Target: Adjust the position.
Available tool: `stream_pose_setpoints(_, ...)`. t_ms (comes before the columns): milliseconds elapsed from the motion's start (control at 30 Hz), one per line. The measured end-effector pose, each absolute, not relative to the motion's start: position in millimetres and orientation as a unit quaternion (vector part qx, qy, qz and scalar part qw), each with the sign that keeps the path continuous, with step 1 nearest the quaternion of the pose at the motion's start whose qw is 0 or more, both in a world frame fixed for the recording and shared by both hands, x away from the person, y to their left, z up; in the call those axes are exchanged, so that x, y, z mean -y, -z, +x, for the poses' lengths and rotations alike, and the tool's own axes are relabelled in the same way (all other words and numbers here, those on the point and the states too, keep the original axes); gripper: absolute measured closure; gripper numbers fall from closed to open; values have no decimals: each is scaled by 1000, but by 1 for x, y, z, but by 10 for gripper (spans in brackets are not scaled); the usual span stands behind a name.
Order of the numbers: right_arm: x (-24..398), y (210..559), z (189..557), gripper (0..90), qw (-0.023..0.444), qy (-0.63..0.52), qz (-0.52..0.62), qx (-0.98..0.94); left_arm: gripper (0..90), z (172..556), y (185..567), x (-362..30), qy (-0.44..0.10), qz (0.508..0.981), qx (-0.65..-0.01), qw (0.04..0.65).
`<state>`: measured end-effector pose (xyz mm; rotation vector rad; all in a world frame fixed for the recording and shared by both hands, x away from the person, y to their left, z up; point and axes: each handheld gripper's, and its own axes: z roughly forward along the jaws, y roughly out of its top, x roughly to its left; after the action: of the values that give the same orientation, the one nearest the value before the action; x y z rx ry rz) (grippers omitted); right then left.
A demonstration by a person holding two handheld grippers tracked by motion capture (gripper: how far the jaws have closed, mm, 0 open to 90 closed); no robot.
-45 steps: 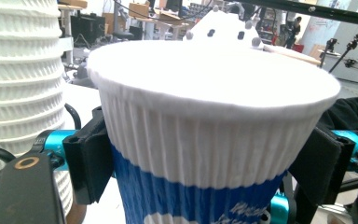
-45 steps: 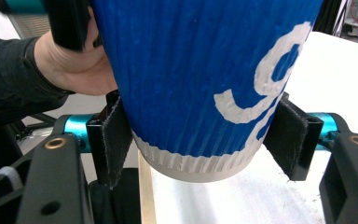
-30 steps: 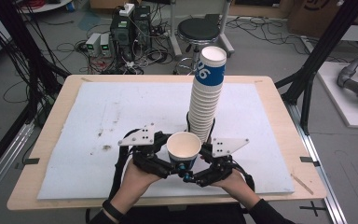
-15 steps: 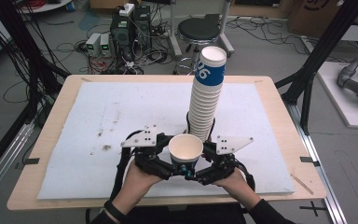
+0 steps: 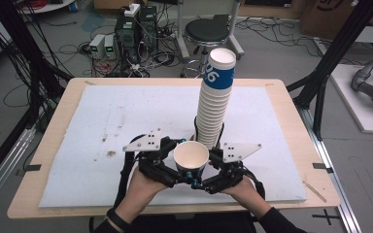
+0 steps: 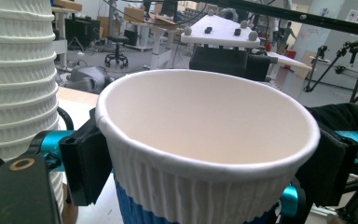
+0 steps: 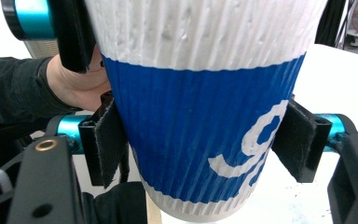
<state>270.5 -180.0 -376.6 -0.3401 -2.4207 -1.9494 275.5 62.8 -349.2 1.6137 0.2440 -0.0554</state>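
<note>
Both the left claw (image 5: pixel 187 171) and right claw (image 5: pixel 201 175) clamp one paper cup (image 5: pixel 191 156) beside the cup stack (image 5: pixel 214 104), near the table's front edge (image 5: pixel 175 208).

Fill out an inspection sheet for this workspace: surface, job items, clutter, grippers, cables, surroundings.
Surface: wooden table under a white mat; small brown stains on the mat's left part.
Job's things: one open paper cup, empty, white inside with a blue band; a tall stack of cups just behind it.
Clutter: nothing seen on the mat beyond the stains.
Grippers: left gripper and right gripper both clamp the paper cup, the left near the rim, the right on the blue band.
Cables: black cable hangs by the left hand.
Surroundings: black stool, electronics boxes, floor wiring, black frame posts.
</note>
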Motion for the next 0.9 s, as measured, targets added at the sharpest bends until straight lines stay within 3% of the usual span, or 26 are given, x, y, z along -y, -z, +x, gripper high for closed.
stream_pose_setpoints(267, 180, 376, 270, 268, 2, 621, -106, 776, 210, 276, 348, -64, 19, 723, -101, 683)
stream_pose_setpoints(467, 182, 374, 269, 209, -11, 619, -103, 778, 212, 276, 347, -65, 14, 725, -101, 681)
stream_pose_setpoints(900, 207, 367, 277, 197, -30, 622, -120, 773, 213, 283, 349, -82, 0, 727, -112, 677)
